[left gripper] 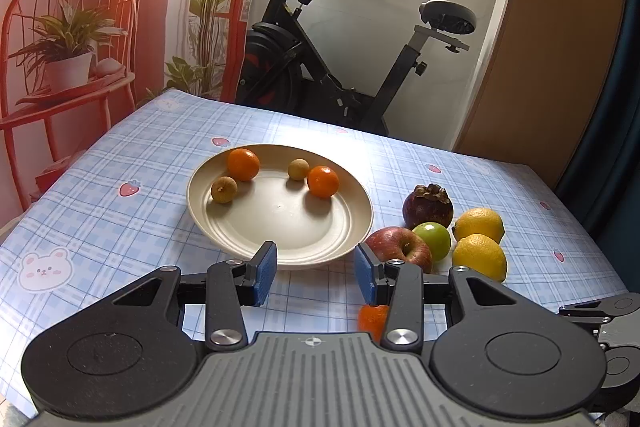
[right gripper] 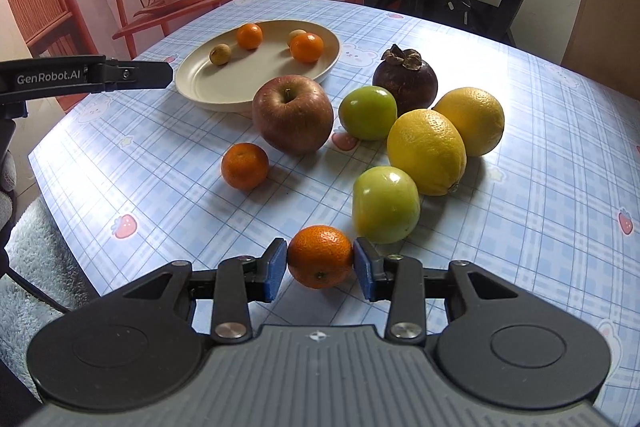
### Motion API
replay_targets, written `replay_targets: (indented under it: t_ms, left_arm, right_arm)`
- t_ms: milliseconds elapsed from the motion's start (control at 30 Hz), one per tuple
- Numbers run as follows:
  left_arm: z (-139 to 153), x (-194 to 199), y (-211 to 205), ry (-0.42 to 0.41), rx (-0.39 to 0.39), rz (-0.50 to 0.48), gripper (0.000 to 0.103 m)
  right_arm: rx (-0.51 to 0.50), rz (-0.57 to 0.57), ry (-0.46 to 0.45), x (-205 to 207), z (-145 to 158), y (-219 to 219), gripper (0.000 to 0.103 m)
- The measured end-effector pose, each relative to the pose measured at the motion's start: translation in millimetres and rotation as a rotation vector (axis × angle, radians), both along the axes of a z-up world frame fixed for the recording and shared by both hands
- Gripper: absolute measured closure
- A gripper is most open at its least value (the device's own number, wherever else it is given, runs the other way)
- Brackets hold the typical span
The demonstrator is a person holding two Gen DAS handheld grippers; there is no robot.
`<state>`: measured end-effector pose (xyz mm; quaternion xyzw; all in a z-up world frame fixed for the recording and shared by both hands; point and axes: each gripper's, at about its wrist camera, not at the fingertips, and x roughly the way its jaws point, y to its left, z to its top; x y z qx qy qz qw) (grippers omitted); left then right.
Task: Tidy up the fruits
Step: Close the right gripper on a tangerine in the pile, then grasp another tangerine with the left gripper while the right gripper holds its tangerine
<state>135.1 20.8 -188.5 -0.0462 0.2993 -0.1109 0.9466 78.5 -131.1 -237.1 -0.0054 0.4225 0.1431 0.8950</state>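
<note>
- Left wrist view: the left gripper [left gripper: 316, 275] hovers with fingers apart and empty, just before the plate [left gripper: 224, 227], which holds two oranges and two small brown fruits.
- Right wrist view: the right gripper [right gripper: 320, 269] pinches a small orange [right gripper: 320, 255] between its pads, near a green apple [right gripper: 385, 203].

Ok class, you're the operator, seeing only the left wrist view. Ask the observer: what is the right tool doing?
Observer: The right tool is shut on a small orange.
Operator: Any fruit I'm missing?
Observer: Yes, a second green fruit lies beside the nearer lemon.
Operator: And nearer the apple?
Observer: A loose orange, whole, sits on the tablecloth in front of it.
</note>
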Motion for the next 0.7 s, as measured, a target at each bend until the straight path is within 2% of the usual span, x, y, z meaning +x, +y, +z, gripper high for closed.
replay_targets:
  t_ms: [367, 700]
  left_arm:
    - [-4, 4, -2, 0.019, 0.002, -0.015, 0.058]
    - [-9, 6, -5, 0.042, 0.012, -0.026, 0.058]
  right_arm:
    - [0.02, 0.03, -0.068, 2, -6, 5, 0.063]
    - [0.095, -0.01, -0.091, -5, -10, -5, 0.063]
